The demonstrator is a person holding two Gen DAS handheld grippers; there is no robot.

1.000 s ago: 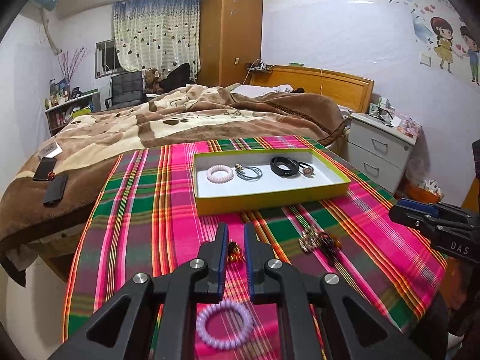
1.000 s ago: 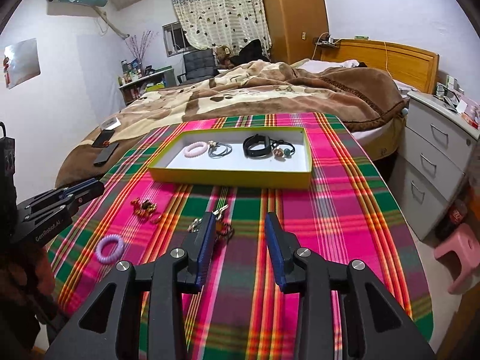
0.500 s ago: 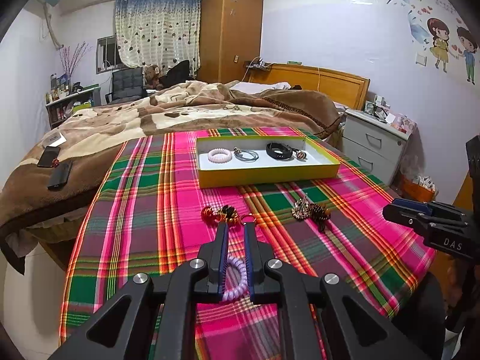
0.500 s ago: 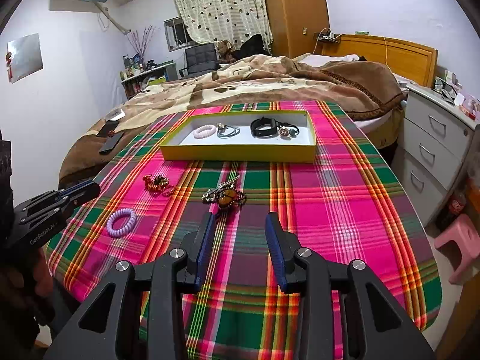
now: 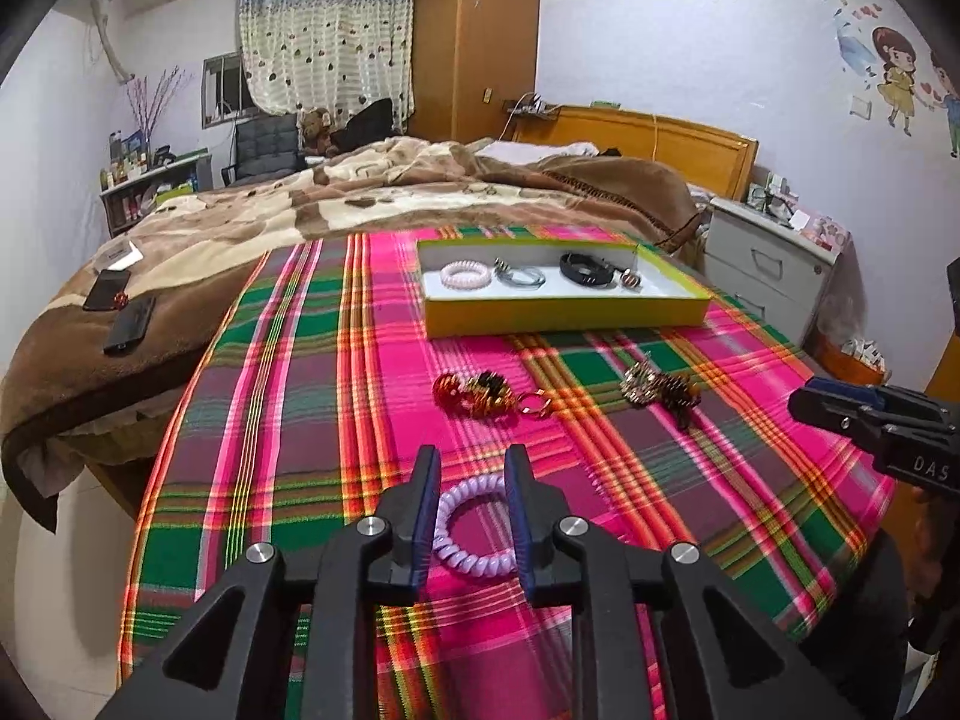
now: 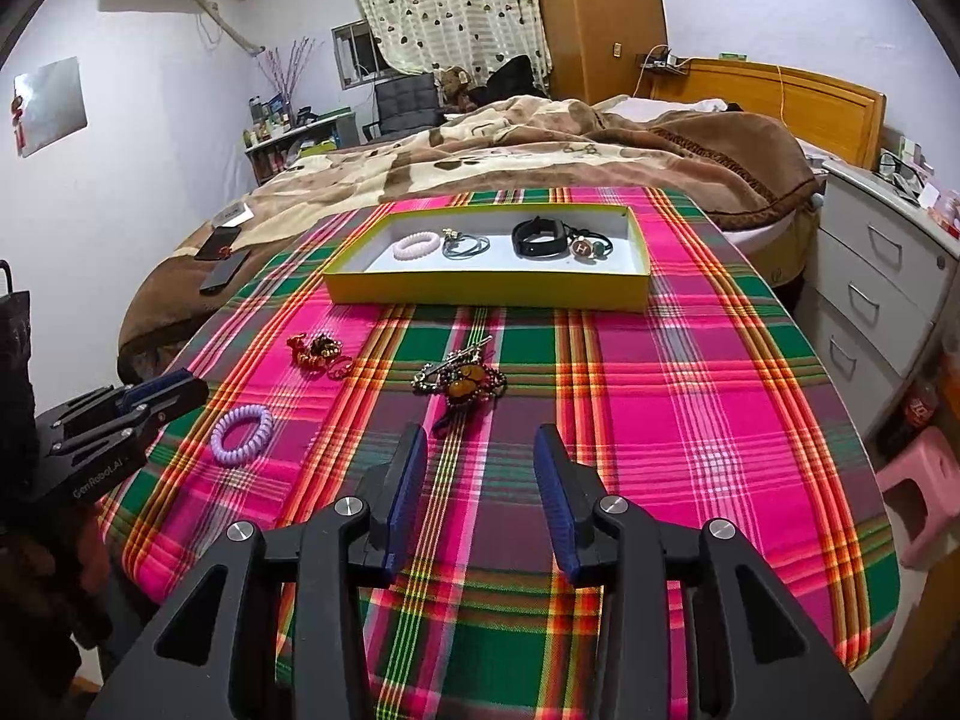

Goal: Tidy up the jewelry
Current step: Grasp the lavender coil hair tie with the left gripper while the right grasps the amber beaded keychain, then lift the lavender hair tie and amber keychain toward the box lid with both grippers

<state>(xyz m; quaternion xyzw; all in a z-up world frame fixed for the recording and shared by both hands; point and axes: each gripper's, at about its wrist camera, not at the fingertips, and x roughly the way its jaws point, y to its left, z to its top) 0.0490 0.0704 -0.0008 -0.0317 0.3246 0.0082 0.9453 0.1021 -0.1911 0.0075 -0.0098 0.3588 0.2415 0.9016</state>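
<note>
A yellow tray (image 5: pixel 564 318) (image 6: pixel 480 294) at the far side of the plaid table holds a pink coil band (image 5: pixel 463 271), grey rings (image 5: pixel 519 276), a black band (image 5: pixel 587 267) and a charm tie. On the cloth lie a lilac coil band (image 5: pixel 474 531) (image 6: pixel 242 434), a red-gold cluster (image 5: pixel 480 399) (image 6: pixel 317 351) and a beaded amber piece (image 5: pixel 660 390) (image 6: pixel 462 381). My left gripper (image 5: pixel 471 468) is open, its fingers either side of the lilac band, which lies flat on the cloth. My right gripper (image 6: pixel 480 447) is open and empty, short of the amber piece.
A bed with a brown blanket (image 5: pixel 360 204) lies beyond the table, with phones (image 5: pixel 129 324) on it. White drawers (image 6: pixel 882 276) and a pink stool (image 6: pixel 924 492) stand to the right. The table's edges are close on both sides.
My left gripper has opened wider and now straddles the lilac band. Both grippers have drawn back from the tray toward the table's near side.
</note>
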